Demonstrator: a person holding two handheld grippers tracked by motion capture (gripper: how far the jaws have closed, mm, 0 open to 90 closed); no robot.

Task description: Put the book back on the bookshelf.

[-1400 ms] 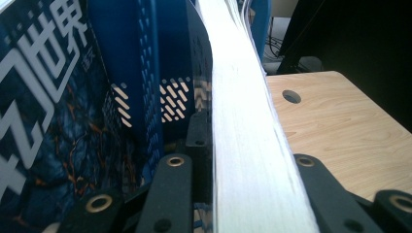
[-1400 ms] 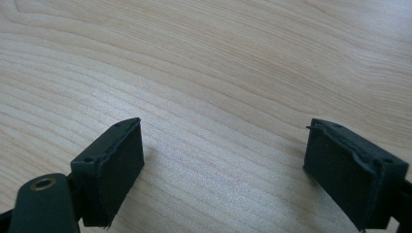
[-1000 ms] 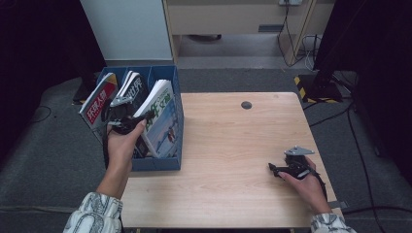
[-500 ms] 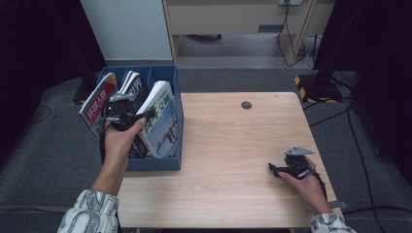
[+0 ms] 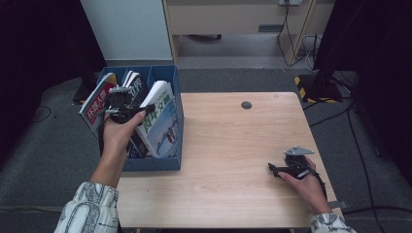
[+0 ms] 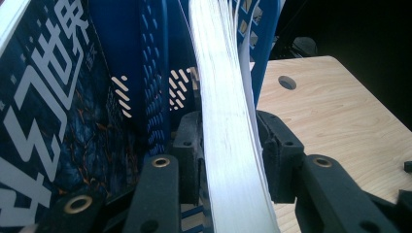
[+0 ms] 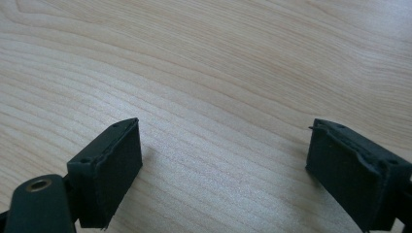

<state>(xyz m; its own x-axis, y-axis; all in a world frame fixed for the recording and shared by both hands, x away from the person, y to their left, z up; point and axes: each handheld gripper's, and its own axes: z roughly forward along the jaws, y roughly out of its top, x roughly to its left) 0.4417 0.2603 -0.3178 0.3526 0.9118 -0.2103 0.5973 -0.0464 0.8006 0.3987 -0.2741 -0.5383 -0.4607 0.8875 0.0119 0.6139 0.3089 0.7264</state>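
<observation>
A blue file box [image 5: 165,162] stands at the table's left edge with several books upright in it. My left gripper [image 5: 145,109] reaches into it from the left. Its jaws straddle the white page edge [image 6: 228,97] of a magazine with a blue and white cover [image 5: 163,121]. The jaws have just been opening; the pads [image 6: 279,155] sit beside the pages with the magazine still between them. My right gripper [image 5: 273,170] rests low on the wooden table [image 5: 233,145] at the right. It is open [image 7: 223,160], with only bare wood [image 7: 218,58] between its jaws.
A dark blue book with white characters [image 6: 43,121] leans in the neighbouring compartment. A red and white magazine [image 5: 97,104] stands at the box's left end. A round cable hole [image 5: 246,105] lies near the table's far edge. A white cabinet and cables stand beyond the table.
My left hand has drifted slightly toward the far end of the box, still at the magazine. The right hand and its gripper have not moved.
</observation>
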